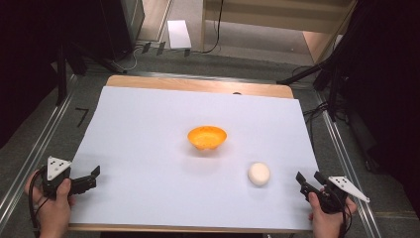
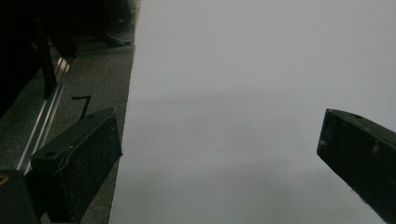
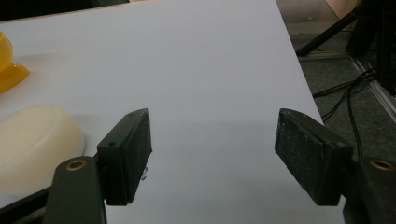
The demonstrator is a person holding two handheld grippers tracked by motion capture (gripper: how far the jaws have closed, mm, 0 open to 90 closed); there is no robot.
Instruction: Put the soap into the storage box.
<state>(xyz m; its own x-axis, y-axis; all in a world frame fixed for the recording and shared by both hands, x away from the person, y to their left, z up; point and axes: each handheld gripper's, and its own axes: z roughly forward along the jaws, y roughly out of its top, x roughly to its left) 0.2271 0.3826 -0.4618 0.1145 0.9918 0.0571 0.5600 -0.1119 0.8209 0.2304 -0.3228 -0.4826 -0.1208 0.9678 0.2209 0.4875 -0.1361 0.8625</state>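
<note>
**Both grippers parked at the near corners, jaws apart, bun and bowl untouched**

From the high view: white sheet spread over a wooden table; orange bowl upright near the middle of the sheet; pale round bun lying on the sheet, nearer the person than the bowl and to its right, apart from it; left gripper held low at the near left edge of the sheet, grey three-cornered plate on top; right gripper held at the near right corner, jaws aimed inward toward the bun; bun near the right gripper, just beyond and to the left of its tips, not touching; well apart from the left gripper.

From the right gripper view, closer detail: right gripper with jaws spread wide, nothing but bare sheet between them; bun outside the left-hand jaw, just beside it, smooth and domed, flat on the sheet; a slice of the orange bowl at the far left edge, beyond the bun; cables on the grey floor past the sheet's right edge.

From the left gripper view: left gripper also spread wide, gripping nothing; one jaw hanging past the sheet's left edge over grey carpet, the other over plain white.
</note>
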